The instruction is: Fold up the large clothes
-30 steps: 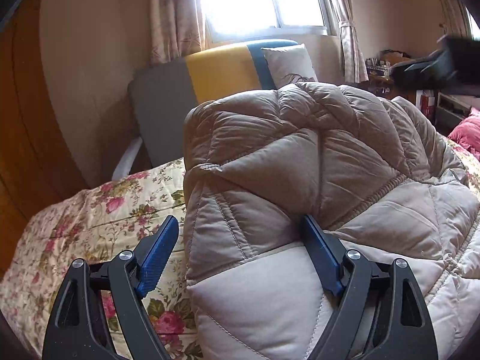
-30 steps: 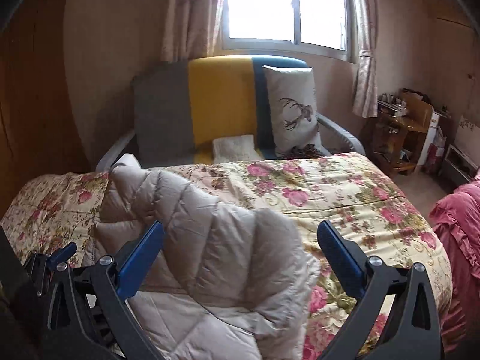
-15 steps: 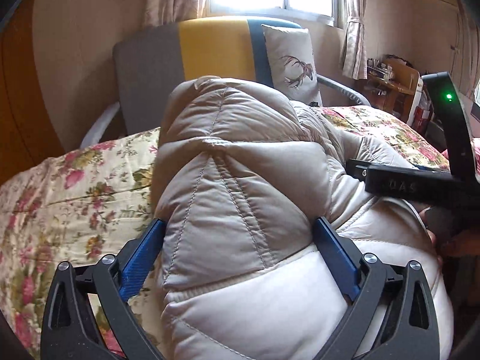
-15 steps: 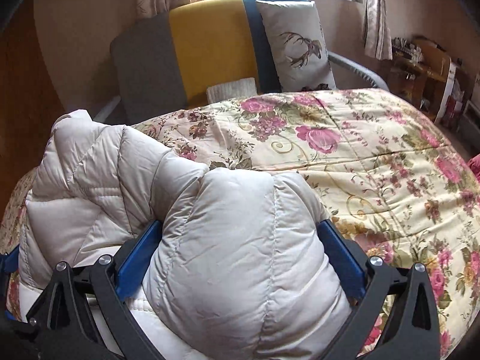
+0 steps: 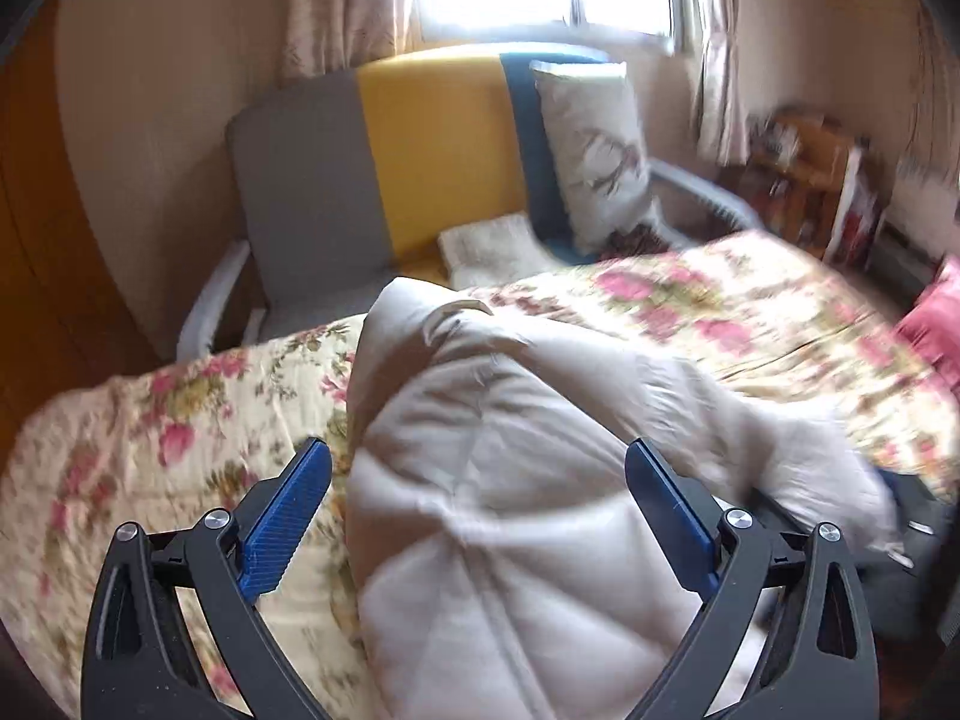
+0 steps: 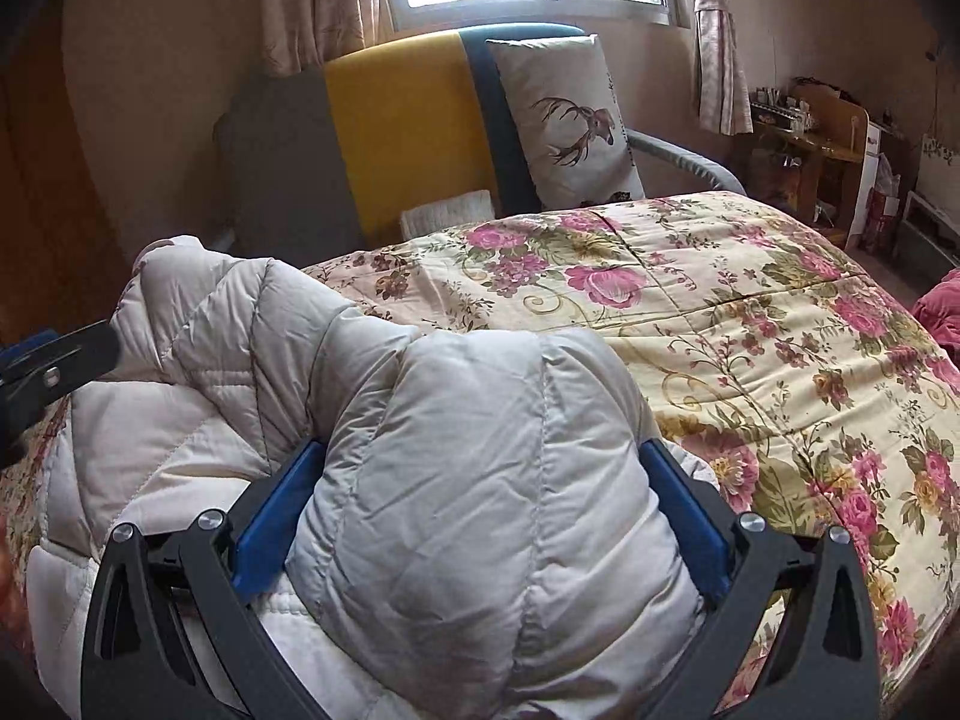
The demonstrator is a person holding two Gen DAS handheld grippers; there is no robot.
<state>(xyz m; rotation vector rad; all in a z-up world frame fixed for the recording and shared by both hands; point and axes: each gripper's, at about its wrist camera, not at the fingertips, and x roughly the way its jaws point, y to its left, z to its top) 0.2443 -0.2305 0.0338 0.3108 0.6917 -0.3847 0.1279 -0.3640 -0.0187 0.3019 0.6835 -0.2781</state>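
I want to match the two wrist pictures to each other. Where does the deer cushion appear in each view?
Left wrist: deer cushion, upper centre-right, blurred, leaning on the sofa back.
Right wrist: deer cushion, upper centre, sharp, same lean.
Shared landmark: the yellow panel of the sofa back, left of the cushion in both views.

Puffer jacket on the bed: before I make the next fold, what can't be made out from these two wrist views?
- Left wrist view: motion blur smears the puffer jacket and floral quilt; seams and edges unreadable.
- Left hand-held gripper: open wide; contact with the jacket unclear.
- Right wrist view: the right hand-held gripper is filled by a jacket bulge; the pads' grip is hidden behind it.
- Both views: the jacket's near part is cut off by the bottom edge; sleeves, zipper not identifiable.
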